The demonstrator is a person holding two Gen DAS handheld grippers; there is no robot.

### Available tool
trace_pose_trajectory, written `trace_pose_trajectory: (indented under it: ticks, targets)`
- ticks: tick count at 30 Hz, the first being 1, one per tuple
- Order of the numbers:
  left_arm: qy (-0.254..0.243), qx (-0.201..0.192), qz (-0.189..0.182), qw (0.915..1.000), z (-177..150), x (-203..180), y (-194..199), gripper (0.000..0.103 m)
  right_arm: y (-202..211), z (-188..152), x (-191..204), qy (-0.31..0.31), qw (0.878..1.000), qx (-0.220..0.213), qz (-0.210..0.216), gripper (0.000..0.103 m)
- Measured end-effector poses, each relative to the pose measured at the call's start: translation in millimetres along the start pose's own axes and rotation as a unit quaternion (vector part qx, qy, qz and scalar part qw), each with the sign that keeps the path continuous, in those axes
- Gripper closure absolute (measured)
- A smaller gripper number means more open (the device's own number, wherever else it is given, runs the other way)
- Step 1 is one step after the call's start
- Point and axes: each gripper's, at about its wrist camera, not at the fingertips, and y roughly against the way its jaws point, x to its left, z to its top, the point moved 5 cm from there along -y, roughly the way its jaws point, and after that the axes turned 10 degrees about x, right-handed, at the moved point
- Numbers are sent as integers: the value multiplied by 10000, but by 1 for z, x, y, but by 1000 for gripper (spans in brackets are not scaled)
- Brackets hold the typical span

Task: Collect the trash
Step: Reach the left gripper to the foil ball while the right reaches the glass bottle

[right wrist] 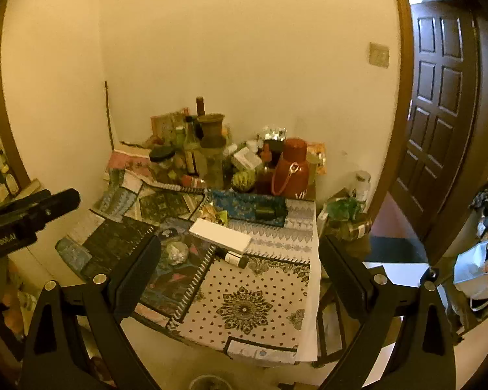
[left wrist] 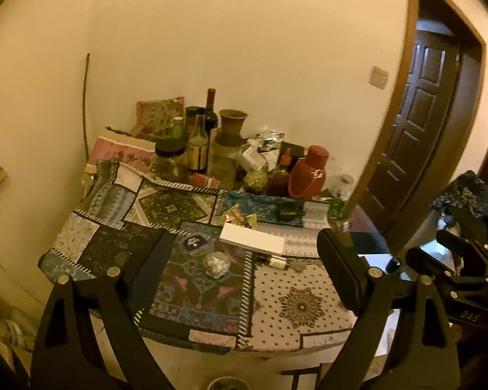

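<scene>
- Left tool [left wrist: 244, 266]: both fingers spread wide with nothing between them, poised above the near edge of the worktop [left wrist: 302, 325]; its lower frame is cut off by the picture edge.
- Right tool [right wrist: 240, 269]: likewise spread wide and empty, over the same near edge; in the left wrist view only part of it shows at the far right, and the left tool's tip shows at the left of the right wrist view.
- Foil ball [left wrist: 216, 264]: crumpled, lying on the patterned cloth [left wrist: 195, 295] between the left tool's fingers as seen from that camera, not touched by them.
- Small bottle [right wrist: 232, 257]: lying on its side just in front of the white box [right wrist: 220, 235]; its label is too small to read.
- Wrappers [left wrist: 239, 217]: crumpled yellow-green pieces just behind the white box; their number is hard to tell.
- Round dark lid or disc [left wrist: 194, 242]: beside the foil ball; its kind is unclear.
- Back of worktop: a crowd of bottles, jars, a clay vase [left wrist: 231, 126] and a red flask [left wrist: 309, 172] against the wall, overlapping so that many are partly hidden.
- Door [right wrist: 439, 97]: dark, panelled, standing open at the right.
- A round rim at the bottom edge of both views is cut off.
</scene>
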Motion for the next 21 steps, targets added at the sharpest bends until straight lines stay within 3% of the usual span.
trace_pose_trajectory:
  ticks: [6, 11, 18, 21]
  targets:
    - [61, 241, 138, 9996, 14, 20, -46, 13, -61, 4, -6, 53, 9981, 613, 27, 6]
    - [-63, 535, 9, 9985, 27, 39, -96, 13, -117, 3, -3, 113, 9936, 1120, -36, 6]
    - [125, 1103, -149, 9937, 22, 70, -172, 13, -218, -3, 13, 87, 9767, 2121, 322, 7]
    - [275, 1505, -343, 9876, 7, 80, -202, 13, -254, -7, 19, 157, 9681, 2469, 397, 15]
